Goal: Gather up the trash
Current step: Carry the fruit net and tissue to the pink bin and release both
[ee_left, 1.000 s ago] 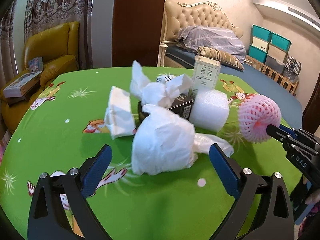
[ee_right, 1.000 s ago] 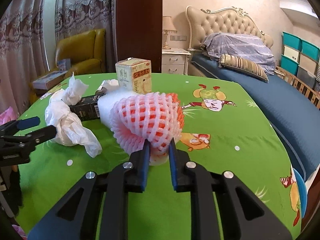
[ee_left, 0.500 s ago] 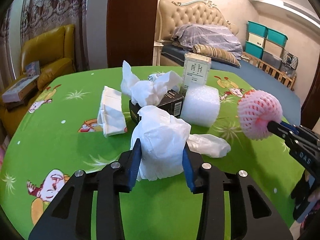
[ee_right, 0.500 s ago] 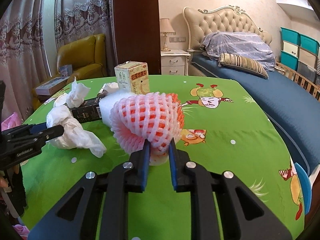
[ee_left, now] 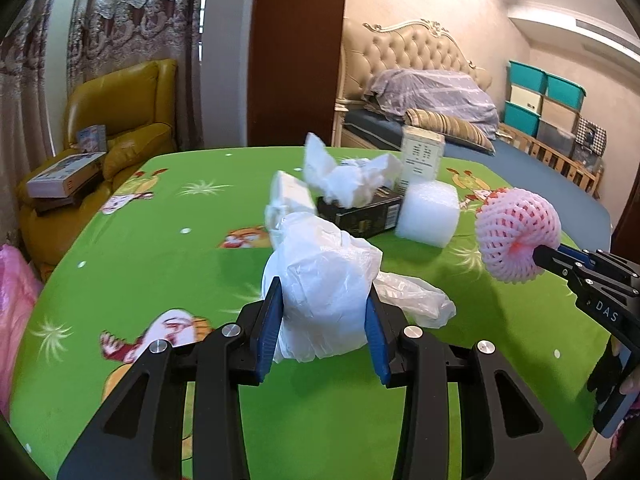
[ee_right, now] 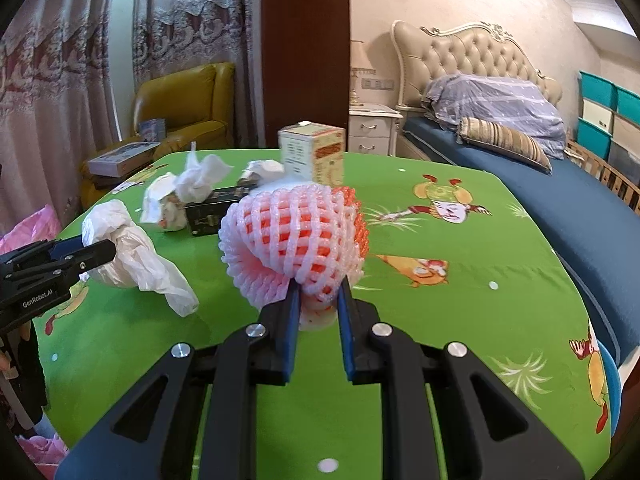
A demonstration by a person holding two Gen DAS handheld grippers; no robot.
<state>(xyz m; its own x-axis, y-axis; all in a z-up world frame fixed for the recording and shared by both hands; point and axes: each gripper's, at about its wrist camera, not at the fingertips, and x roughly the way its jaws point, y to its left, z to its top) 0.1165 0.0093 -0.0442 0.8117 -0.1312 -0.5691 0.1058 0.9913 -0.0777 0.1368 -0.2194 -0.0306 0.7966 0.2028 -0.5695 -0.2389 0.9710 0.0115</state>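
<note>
The left tongs, at the lower centre of the left wrist view, are clamped on a crumpled white plastic bag. Their blue pads press its two sides, and a loose tail of the bag trails to the right over the green cartoon-printed surface.

The right tongs, at the lower centre of the right wrist view, are clamped on the narrow neck of a pink foam fruit net, whose wide mesh end fans out above the blue pads. In the left wrist view the same net shows at the right edge of the frame, off the surface at the tip of the right tongs.

Beyond the bag, at the centre of the left wrist view, lies the remaining trash:
- a black rectangular carton lying flat
- crumpled white tissue on top of the carton
- a folded white paper wad just left of the carton
- a white bubble-wrap roll just right of the carton
- an upright cream cardboard box behind the roll

A yellow leather armchair stands at the upper left, a bed with a tufted beige headboard at the upper right.
</note>
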